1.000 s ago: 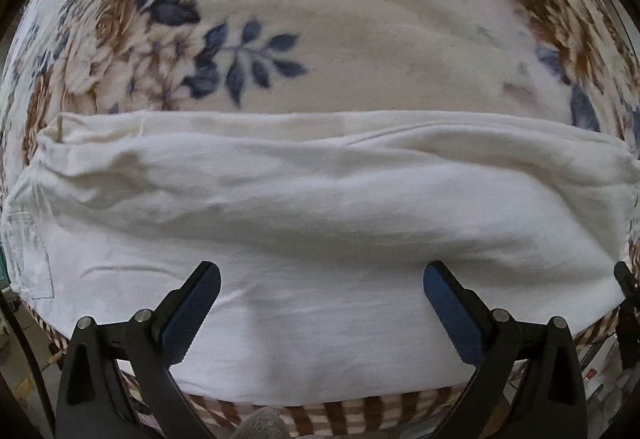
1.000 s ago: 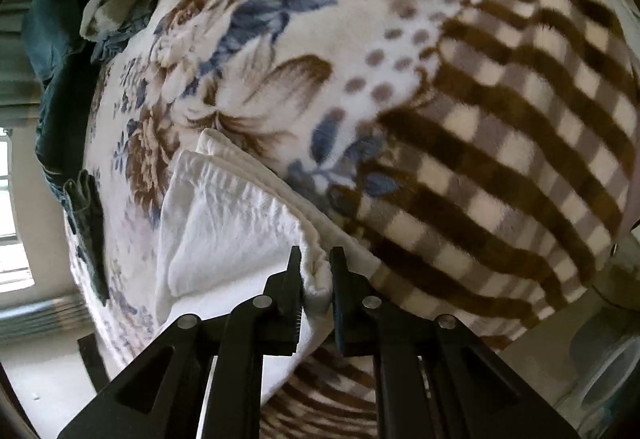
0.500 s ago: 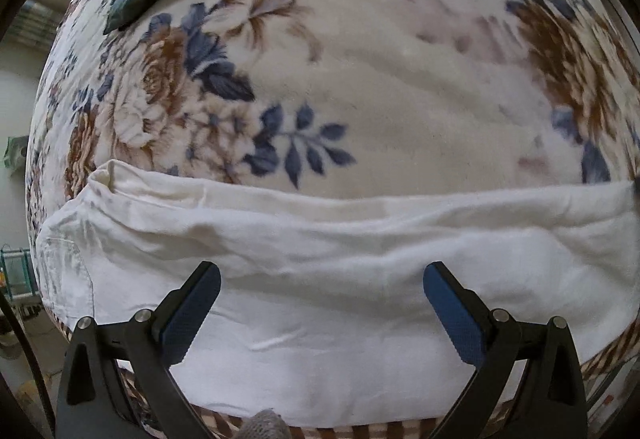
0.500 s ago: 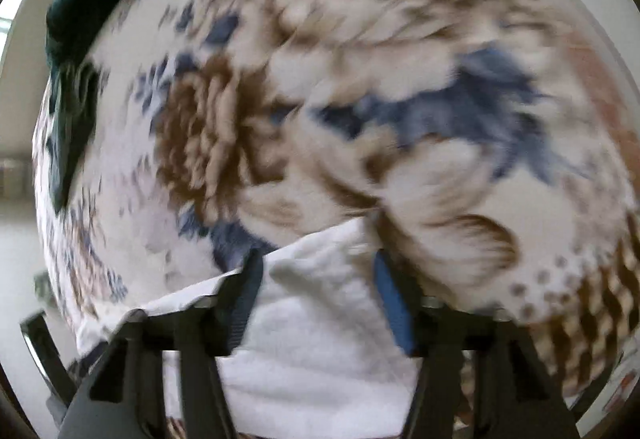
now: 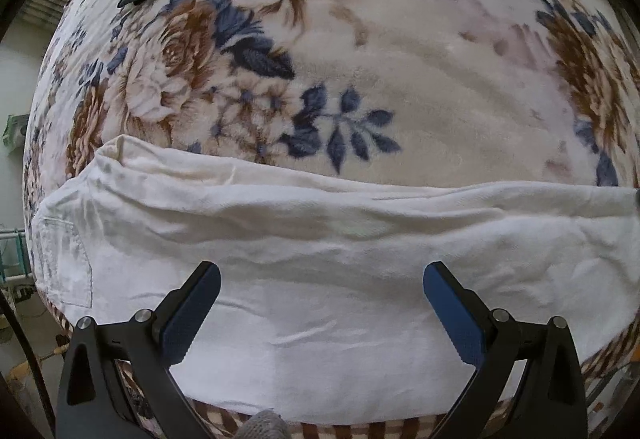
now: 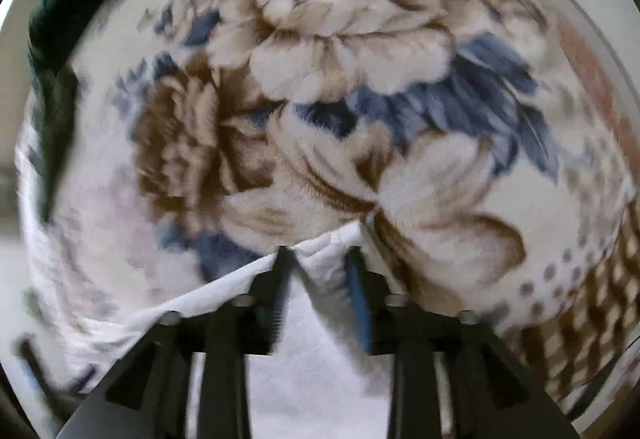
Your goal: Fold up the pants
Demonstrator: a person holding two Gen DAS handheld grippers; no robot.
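2 grippers hang over the white pants (image 5: 320, 263), which lie in a long folded band across the floral blanket (image 5: 420, 71). Left gripper (image 5: 320, 303) gapes wide, holding nothing. Right gripper (image 6: 318, 279) is opening, a corner of cloth between its jaws, the view blurred.
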